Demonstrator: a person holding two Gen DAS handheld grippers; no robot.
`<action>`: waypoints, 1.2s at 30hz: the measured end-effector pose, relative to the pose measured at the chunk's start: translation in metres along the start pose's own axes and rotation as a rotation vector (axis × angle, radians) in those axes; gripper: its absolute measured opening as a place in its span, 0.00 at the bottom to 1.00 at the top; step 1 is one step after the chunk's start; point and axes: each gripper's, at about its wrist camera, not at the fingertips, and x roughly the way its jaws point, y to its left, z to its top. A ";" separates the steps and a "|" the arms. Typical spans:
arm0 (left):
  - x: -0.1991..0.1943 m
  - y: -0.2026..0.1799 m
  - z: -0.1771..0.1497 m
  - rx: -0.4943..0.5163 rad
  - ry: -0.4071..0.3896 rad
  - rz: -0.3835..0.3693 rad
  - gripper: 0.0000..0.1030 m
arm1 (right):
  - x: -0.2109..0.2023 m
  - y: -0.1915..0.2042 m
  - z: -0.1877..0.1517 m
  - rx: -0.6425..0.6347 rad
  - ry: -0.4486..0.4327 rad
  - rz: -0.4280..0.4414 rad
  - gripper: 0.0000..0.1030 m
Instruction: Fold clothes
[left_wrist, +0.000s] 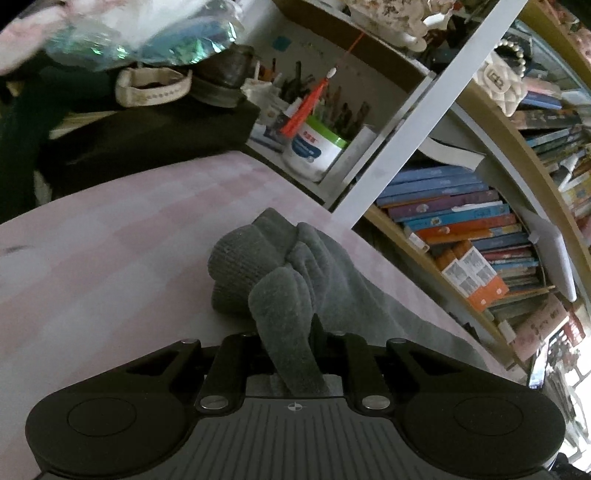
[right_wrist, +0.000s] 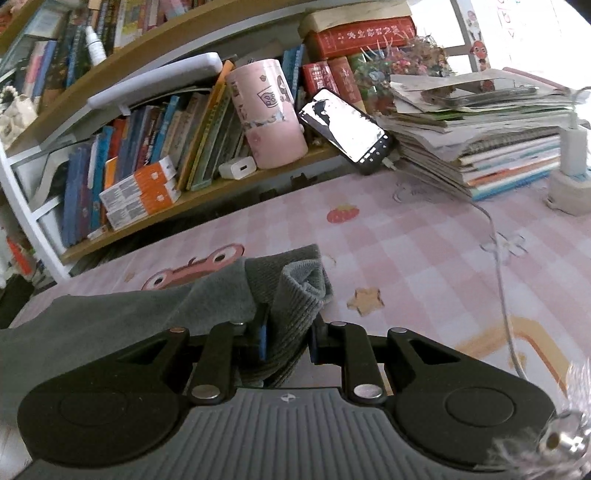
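Note:
A grey fleece garment (left_wrist: 295, 266) with ribbed knit edges lies bunched on the pink checked tablecloth (left_wrist: 110, 240). My left gripper (left_wrist: 291, 343) is shut on a fold of it, the cloth running up from between the jaws. In the right wrist view my right gripper (right_wrist: 286, 339) is shut on the garment's ribbed edge (right_wrist: 295, 295), and the rest of the grey cloth (right_wrist: 110, 317) spreads to the left over the table.
Bookshelves (right_wrist: 166, 147) full of books line the table's far edge. A pink mug (right_wrist: 267, 110), a phone (right_wrist: 345, 125), a stack of papers (right_wrist: 480, 140) and a white cable (right_wrist: 498, 258) sit at the right. A pen pot (left_wrist: 314, 147) and dark clothes (left_wrist: 129, 140) lie at the left.

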 end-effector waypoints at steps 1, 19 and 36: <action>0.006 -0.001 0.002 -0.001 0.002 -0.003 0.13 | 0.006 0.000 0.004 -0.004 0.001 -0.001 0.18; 0.058 -0.016 0.021 -0.007 -0.014 -0.050 0.14 | 0.072 0.011 0.043 -0.127 -0.016 -0.037 0.21; 0.054 -0.034 0.010 0.118 -0.012 -0.043 0.60 | 0.015 0.065 0.028 -0.336 -0.308 0.017 0.85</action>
